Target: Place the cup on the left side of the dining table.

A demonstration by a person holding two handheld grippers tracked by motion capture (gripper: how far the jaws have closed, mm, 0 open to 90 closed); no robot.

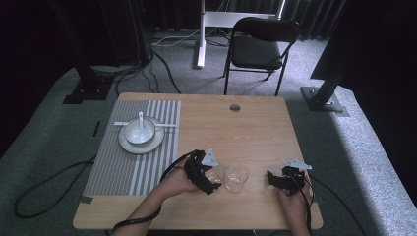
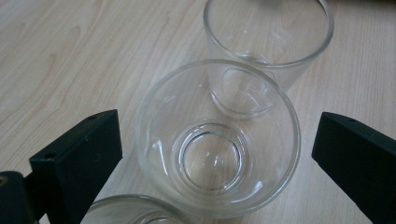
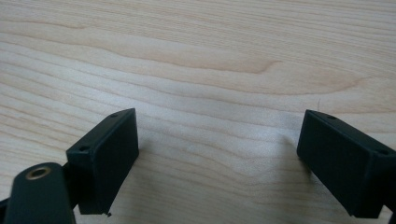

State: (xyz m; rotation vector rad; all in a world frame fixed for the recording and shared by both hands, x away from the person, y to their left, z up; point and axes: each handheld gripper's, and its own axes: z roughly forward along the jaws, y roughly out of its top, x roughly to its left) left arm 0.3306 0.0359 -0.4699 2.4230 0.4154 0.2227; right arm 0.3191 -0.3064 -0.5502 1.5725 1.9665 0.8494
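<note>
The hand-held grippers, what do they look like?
Each hand-held gripper is black, with two blocky, flat-faced jaws that have small screw holes. The left hand-held gripper and right hand-held gripper each carry a grey three-cornered plate on top, and a black cable trails from each. The forearms are bare, no sleeves.

A small clear round drinking glass [image 2: 217,140] stands upright and empty on the light wooden counter [image 2: 70,60]. A second clear glass tumbler [image 2: 268,42] stands upright just behind it, also empty. A third clear glass's rim [image 2: 130,210] peeks in nearest the camera.
</note>
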